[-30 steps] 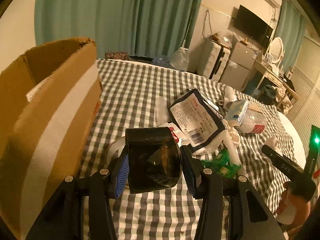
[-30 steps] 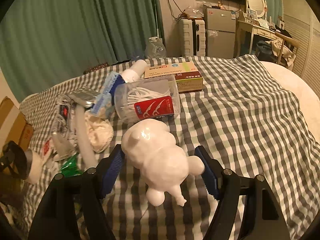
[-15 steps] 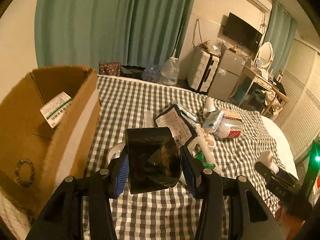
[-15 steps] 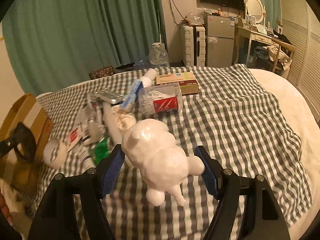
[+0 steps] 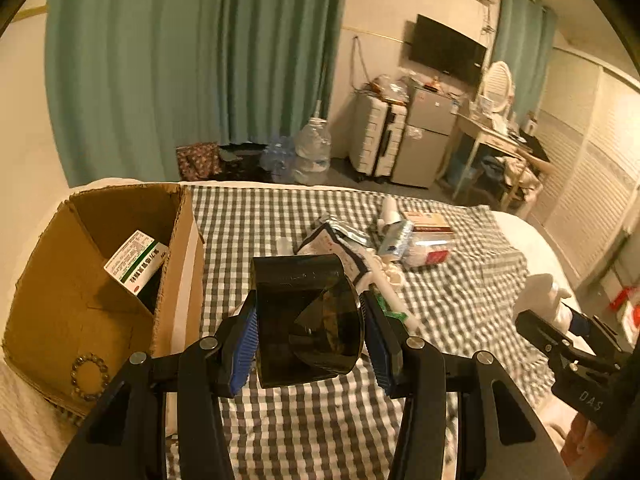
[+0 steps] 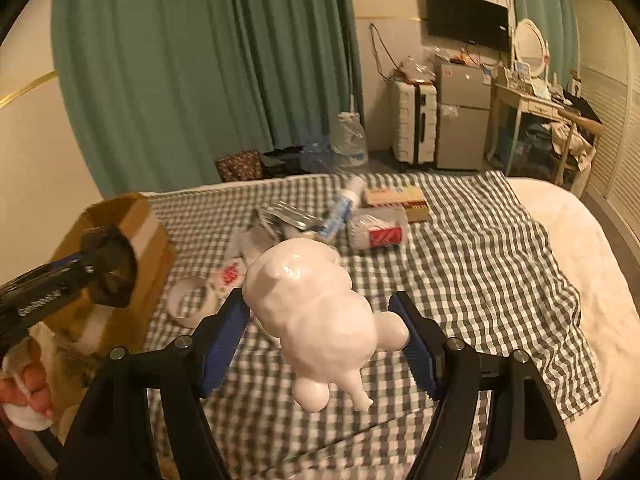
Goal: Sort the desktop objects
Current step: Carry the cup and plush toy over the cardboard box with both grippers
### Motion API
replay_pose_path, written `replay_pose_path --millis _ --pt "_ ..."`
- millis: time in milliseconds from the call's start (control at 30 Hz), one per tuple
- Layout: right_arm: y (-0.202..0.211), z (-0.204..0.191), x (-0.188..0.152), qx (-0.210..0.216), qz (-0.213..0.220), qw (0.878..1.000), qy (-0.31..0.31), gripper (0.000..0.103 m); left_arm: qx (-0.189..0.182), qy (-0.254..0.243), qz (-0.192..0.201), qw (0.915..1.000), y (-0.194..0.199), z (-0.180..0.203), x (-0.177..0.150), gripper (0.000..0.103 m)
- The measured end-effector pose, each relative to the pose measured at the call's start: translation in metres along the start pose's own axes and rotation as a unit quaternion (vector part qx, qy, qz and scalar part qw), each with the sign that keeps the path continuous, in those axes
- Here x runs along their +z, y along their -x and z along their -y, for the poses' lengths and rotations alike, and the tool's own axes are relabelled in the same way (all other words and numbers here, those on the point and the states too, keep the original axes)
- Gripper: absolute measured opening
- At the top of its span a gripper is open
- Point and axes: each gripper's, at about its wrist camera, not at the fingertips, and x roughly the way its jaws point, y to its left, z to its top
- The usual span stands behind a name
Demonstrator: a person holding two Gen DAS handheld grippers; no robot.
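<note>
My left gripper [image 5: 308,322] is shut on a black tape roll [image 5: 306,318] and holds it high above the checkered cloth, right of an open cardboard box [image 5: 80,320]. The box holds a green-and-white medicine carton [image 5: 134,262] and a bead bracelet [image 5: 90,372]. My right gripper [image 6: 322,332] is shut on a white figurine [image 6: 316,312], also raised above the cloth. The left gripper shows in the right wrist view [image 6: 104,276] beside the box [image 6: 148,240].
A pile lies mid-cloth: a dark pouch [image 5: 324,244], a clear tub of floss picks [image 6: 376,228], a flat medicine box [image 6: 396,198], a blue tube [image 6: 340,212], a white tape roll [image 6: 188,300]. The bed edge [image 6: 600,280] runs at right.
Both grippers have risen and pulled back from the cloth with their objects held. The box's inside has come into the left wrist view.
</note>
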Motion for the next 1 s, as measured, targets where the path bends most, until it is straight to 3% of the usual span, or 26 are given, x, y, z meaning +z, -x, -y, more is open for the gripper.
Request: replay_pose_path --millis 133,267,533,700,1000 --pt "0.025 -0.020 0.011 0.001 0.015 1.000 0.016 0.072 0.003 -0.007 0.009 0.9999 0.027 -0.008 0.017 0.049" --pt "0.044 -0.040 0.023 0.009 0.032 0.999 0.028 0.072 0.036 -0.068 0.029 0.9966 0.055 -0.004 0.029 0.049" --pt "0.067 -0.085 0.040 0.029 0.043 0.997 0.049 0.072 0.026 -0.080 0.039 0.9957 0.090 -0.023 0.051 0.049" --pt "0.072 -0.113 0.048 0.045 0.047 0.996 0.056 0.072 0.021 -0.066 0.019 0.9974 0.103 -0.055 0.061 0.049" --pt "0.067 -0.173 0.050 0.074 0.037 0.993 0.084 0.072 0.024 -0.018 0.024 0.9993 0.112 -0.127 0.050 0.050"
